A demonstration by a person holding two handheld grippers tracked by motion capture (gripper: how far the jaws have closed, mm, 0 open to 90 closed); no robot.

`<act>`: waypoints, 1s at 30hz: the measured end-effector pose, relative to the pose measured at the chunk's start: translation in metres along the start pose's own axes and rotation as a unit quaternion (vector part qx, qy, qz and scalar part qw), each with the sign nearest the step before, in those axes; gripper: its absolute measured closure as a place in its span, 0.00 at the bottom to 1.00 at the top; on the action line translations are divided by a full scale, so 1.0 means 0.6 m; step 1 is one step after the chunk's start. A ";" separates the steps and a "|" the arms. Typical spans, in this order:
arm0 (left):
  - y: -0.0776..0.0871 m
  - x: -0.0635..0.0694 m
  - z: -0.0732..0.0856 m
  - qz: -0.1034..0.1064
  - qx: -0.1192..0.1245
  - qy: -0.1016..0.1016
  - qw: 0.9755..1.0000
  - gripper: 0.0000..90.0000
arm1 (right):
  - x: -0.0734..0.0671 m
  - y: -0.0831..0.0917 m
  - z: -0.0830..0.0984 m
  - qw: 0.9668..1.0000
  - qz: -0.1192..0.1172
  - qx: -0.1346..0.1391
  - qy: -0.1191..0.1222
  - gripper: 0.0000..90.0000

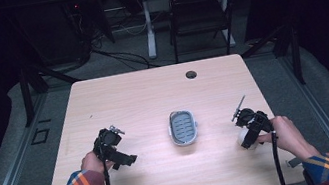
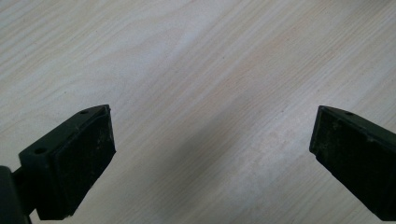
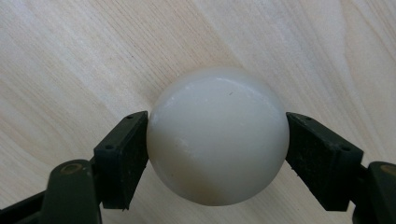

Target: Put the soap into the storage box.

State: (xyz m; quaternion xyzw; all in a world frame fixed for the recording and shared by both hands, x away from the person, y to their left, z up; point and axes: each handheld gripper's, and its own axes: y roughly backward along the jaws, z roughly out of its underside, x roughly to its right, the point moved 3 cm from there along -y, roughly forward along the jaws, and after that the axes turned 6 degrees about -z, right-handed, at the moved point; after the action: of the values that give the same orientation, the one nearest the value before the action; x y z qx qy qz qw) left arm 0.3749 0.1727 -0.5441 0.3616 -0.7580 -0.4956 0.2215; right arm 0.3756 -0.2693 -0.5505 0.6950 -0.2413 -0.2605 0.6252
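A white, smooth, egg-like ball (image 3: 217,140) sits between the two black pads of my right gripper (image 3: 217,126), which is shut on it just above the wooden table. From above, that right gripper (image 1: 249,131) is at the table's right side with the white ball (image 1: 244,136) showing under it. My left gripper (image 1: 110,146) is at the left side of the table. In its own view the left gripper (image 2: 212,123) stands wide open over bare wood, with nothing between its pads. A small grey oval dish (image 1: 172,131) with a slatted floor lies in the middle of the table, between the two grippers.
The light wooden table (image 1: 143,96) has a round cable hole (image 1: 191,74) near its far edge. A black folding chair (image 1: 199,10) and a white desk leg (image 1: 148,29) stand behind it. Plaid sleeves come in at both bottom corners.
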 end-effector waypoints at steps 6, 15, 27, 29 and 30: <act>0.000 0.000 0.000 -0.002 0.001 0.000 1.000 0.00 | -0.004 0.004 -0.008 1.000 -0.003 0.008 0.000 0.27; 0.001 0.000 0.000 -0.003 0.001 -0.001 1.000 0.00 | -0.006 0.015 -0.020 1.000 0.005 0.006 0.009 0.27; 0.001 0.000 0.001 -0.007 0.004 0.000 1.000 0.00 | -0.016 0.022 -0.048 1.000 0.009 0.002 0.021 0.27; 0.002 0.001 0.001 -0.005 0.008 0.000 1.000 0.00 | -0.018 0.023 -0.055 1.000 0.011 -0.006 0.024 0.27; 0.003 0.001 0.001 -0.004 0.010 0.001 1.000 0.00 | -0.020 0.021 -0.057 1.000 0.005 -0.001 0.025 0.27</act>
State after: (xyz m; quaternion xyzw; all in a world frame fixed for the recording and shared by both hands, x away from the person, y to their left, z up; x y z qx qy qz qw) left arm 0.3738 0.1729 -0.5428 0.3669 -0.7612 -0.4889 0.2165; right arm 0.3894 -0.2374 -0.5344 0.6994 -0.2290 -0.2400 0.6331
